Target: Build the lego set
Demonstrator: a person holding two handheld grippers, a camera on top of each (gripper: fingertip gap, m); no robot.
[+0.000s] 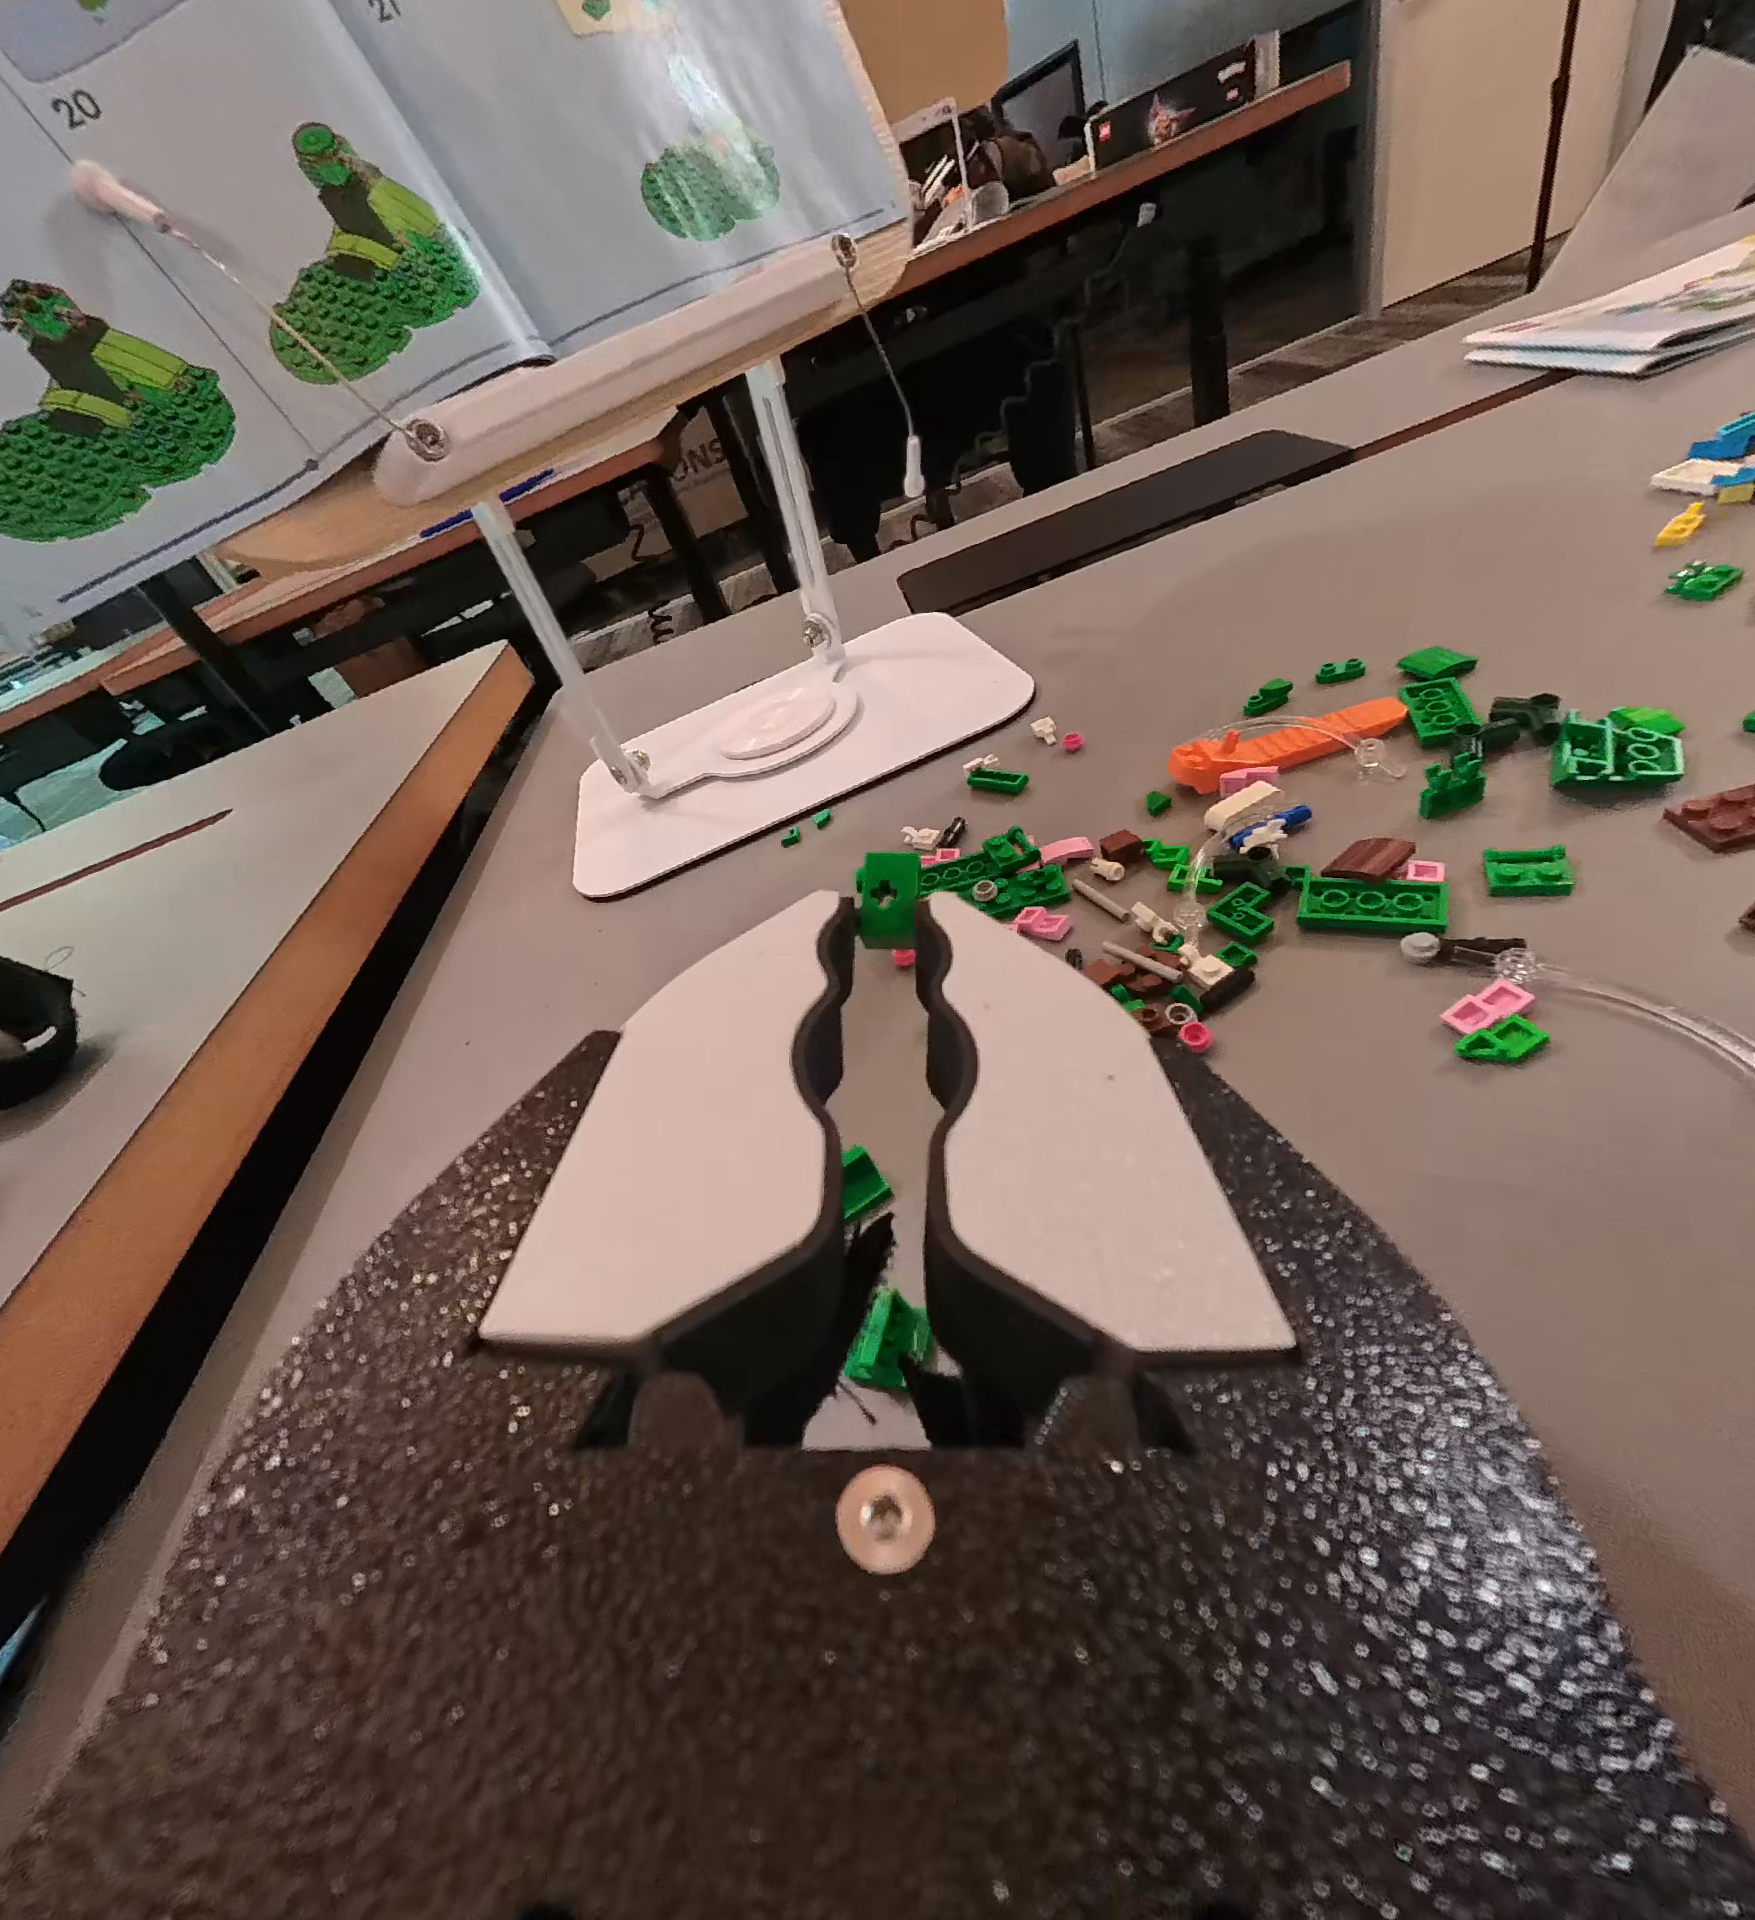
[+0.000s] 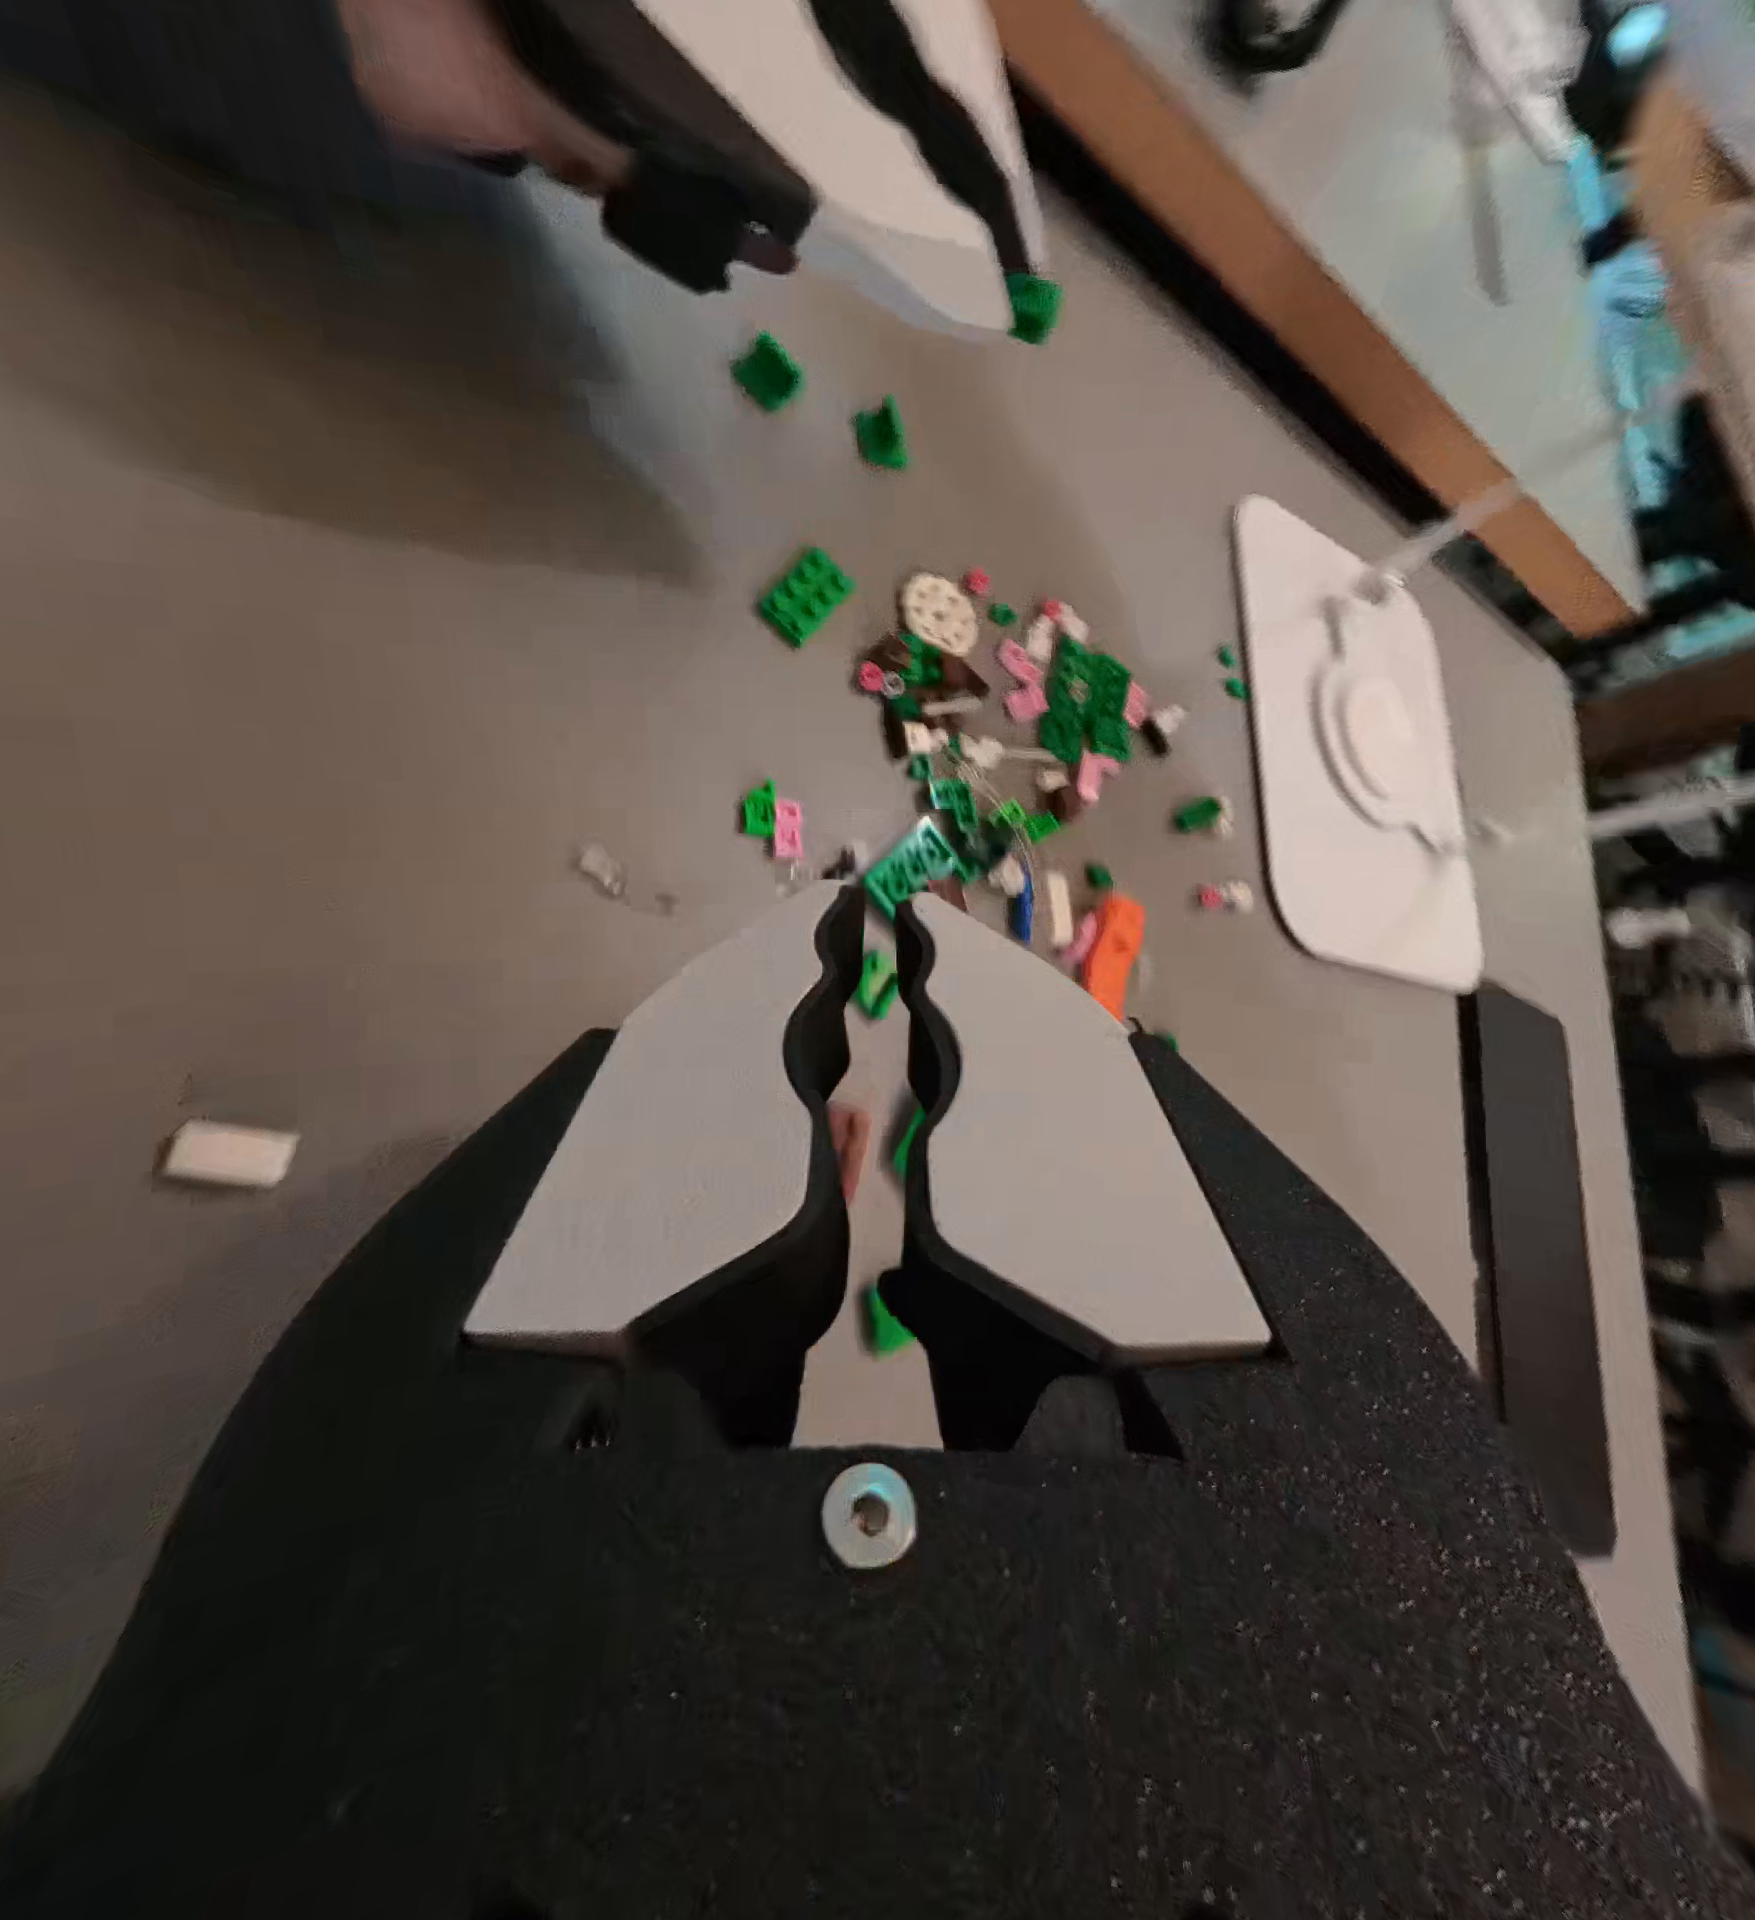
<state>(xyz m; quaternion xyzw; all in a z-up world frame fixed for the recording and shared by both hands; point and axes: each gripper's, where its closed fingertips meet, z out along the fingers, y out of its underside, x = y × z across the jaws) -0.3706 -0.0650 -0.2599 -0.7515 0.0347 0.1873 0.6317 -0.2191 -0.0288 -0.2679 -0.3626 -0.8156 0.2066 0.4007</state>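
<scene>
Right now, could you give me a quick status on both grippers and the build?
Left gripper shut on green brick, lifted. Right gripper nearly closed, over loose pieces; contents unclear. Book stand beside the pile.

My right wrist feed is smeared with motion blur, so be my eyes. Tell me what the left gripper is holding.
Observer: The left gripper is shut on a green brick with a cross-shaped hole in its face.
Operator: Report what the white stand carries.
Observer: The white stand props up an open instruction booklet showing green build steps.
Operator: Find me a brown plate.
Observer: In the left wrist view, a brown plate lies right of the orange brick separator.
</scene>
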